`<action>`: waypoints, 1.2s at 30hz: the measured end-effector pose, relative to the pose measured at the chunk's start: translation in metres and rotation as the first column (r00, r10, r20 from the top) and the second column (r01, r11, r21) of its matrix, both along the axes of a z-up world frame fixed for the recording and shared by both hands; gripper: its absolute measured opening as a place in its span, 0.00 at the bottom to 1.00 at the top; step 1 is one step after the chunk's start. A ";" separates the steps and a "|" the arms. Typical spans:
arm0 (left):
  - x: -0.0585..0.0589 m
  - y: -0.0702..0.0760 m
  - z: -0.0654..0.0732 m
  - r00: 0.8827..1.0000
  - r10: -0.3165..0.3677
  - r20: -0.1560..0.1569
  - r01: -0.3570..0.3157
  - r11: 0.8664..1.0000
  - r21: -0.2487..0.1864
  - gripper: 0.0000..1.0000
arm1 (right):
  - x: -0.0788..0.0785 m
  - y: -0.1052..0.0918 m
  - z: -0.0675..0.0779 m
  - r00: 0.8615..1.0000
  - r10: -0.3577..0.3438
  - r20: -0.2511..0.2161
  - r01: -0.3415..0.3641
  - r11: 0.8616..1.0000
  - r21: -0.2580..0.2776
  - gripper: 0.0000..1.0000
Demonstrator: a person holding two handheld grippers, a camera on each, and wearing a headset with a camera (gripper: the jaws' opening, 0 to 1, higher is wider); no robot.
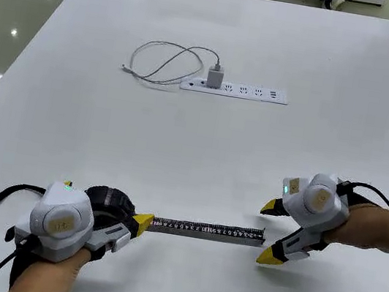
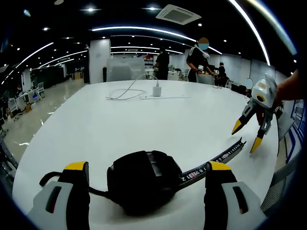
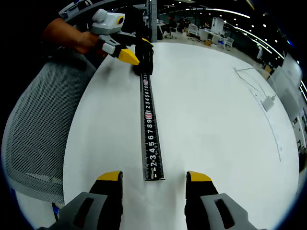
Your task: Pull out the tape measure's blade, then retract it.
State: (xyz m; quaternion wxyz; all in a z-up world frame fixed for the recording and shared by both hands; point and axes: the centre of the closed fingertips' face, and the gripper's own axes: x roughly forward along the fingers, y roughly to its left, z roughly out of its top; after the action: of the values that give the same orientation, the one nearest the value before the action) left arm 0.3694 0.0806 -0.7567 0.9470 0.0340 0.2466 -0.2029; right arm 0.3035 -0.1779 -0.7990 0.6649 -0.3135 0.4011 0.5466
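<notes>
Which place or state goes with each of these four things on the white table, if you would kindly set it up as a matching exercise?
1. tape measure case
2. blade
3. power strip
4. right tool

A. open, blade's end between its tips
B. far across the table
C. drawn out, lying flat
D. black, between the left tool's jaws

Pairs: 1-D, 2-C, 3-B, 4-A.

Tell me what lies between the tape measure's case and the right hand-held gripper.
The blade, flat on the table, runs from the case to the open right hand-held gripper, as the head view shows.
</notes>
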 end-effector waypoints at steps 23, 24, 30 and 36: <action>0.003 -0.001 0.003 1.000 0.002 0.022 -0.001 1.000 -0.007 0.99 | -0.001 -0.002 -0.006 0.998 0.058 0.015 -0.058 0.998 -0.038 0.15; 0.003 -0.001 0.003 1.000 0.002 0.023 -0.002 1.000 -0.007 0.99 | -0.001 -0.002 -0.006 0.998 0.058 0.016 -0.057 0.998 -0.039 0.14; 0.004 0.001 0.002 1.000 0.015 0.016 -0.015 1.000 -0.010 0.99 | 0.000 -0.003 -0.008 0.998 0.064 0.016 -0.063 0.997 -0.049 0.13; 0.004 0.002 -0.001 1.000 0.030 0.004 -0.030 0.999 -0.022 0.97 | 0.001 -0.003 -0.007 0.999 0.032 0.008 -0.032 0.999 -0.035 0.11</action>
State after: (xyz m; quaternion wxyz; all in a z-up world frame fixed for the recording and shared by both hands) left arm 0.3734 0.0830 -0.7577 0.9509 0.0202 0.2427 -0.1913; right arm 0.3044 -0.1806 -0.8063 0.6522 -0.3340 0.4026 0.5486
